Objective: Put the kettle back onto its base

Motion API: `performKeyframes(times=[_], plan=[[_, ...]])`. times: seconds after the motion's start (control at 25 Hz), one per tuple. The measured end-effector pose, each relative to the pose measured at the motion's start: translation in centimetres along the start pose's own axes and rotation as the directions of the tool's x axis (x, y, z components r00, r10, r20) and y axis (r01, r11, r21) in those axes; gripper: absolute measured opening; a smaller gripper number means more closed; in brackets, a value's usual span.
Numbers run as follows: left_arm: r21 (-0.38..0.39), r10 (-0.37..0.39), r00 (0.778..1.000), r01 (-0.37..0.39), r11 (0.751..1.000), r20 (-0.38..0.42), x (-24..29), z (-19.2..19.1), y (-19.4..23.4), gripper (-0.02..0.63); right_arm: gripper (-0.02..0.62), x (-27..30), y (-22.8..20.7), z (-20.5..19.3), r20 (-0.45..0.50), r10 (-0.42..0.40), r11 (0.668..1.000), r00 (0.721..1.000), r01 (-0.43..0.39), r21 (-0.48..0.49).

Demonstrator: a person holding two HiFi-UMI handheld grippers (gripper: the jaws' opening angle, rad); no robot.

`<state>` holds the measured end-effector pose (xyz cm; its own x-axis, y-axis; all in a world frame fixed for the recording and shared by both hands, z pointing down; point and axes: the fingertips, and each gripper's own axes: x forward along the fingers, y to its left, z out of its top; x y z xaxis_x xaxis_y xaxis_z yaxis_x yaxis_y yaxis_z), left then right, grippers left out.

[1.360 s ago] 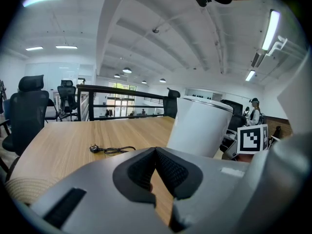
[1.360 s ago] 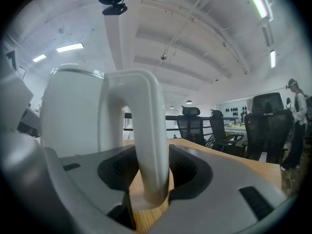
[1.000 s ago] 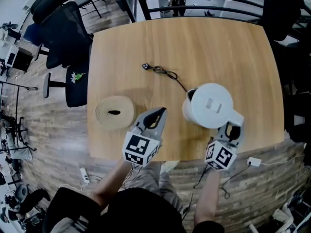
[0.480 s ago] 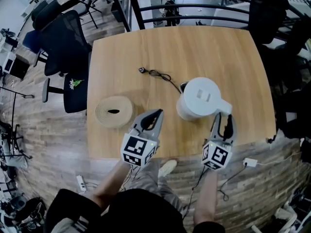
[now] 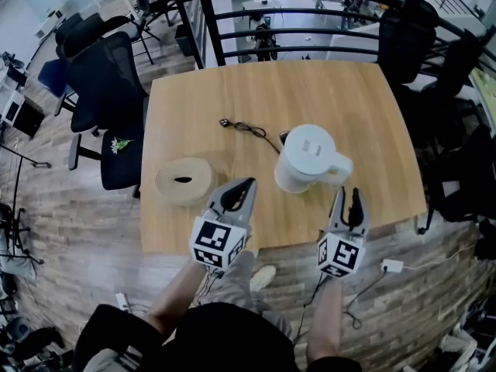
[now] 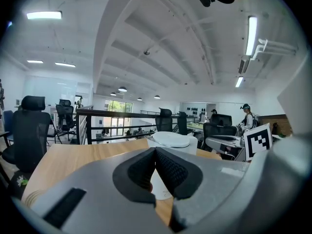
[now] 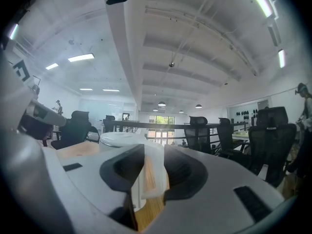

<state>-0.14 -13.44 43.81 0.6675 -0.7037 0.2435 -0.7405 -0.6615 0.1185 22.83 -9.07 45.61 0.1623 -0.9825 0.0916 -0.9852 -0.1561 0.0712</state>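
The white kettle (image 5: 304, 155) stands upright on the wooden table (image 5: 364, 99), its handle (image 5: 339, 166) pointing toward me. A black cord (image 5: 249, 128) runs out from under its far side, and the base is almost wholly hidden beneath it. My right gripper (image 5: 347, 193) hovers just short of the handle, clear of it. Its jaws are closing; the handle (image 7: 154, 174) shows ahead between them, untouched. My left gripper (image 5: 246, 184) is shut on nothing, left of the kettle (image 6: 170, 140), near the table's front edge.
A beige coiled roll (image 5: 184, 180) lies on the table's left part. The cord's plug (image 5: 224, 122) rests at mid-table. Black office chairs (image 5: 101, 76) stand to the left, a black railing (image 5: 294, 33) runs behind, and a white power adapter (image 5: 390, 266) lies on the floor.
My right gripper has let go of the kettle's handle and drawn back toward me. Both grippers have risen and pulled back to the table's front edge. The kettle stays standing.
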Motion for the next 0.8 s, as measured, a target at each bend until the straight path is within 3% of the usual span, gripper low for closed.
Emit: performKeyframes(times=[0.32,0.8], plan=[[0.023,-0.001,0.998,0.0,1.0,0.061,-3.8,2.8,-2.2,0.002,0.095,-4.8,0.3,3.6,0.035,0.019,1.0,0.999,-0.019,0.001],[0.047,-0.024,0.995,0.02,0.999,0.095,-8.8,4.0,-5.6,0.002,0.058,-12.1,1.0,4.7,0.035,0.028,0.999,0.999,-0.027,-0.017]])
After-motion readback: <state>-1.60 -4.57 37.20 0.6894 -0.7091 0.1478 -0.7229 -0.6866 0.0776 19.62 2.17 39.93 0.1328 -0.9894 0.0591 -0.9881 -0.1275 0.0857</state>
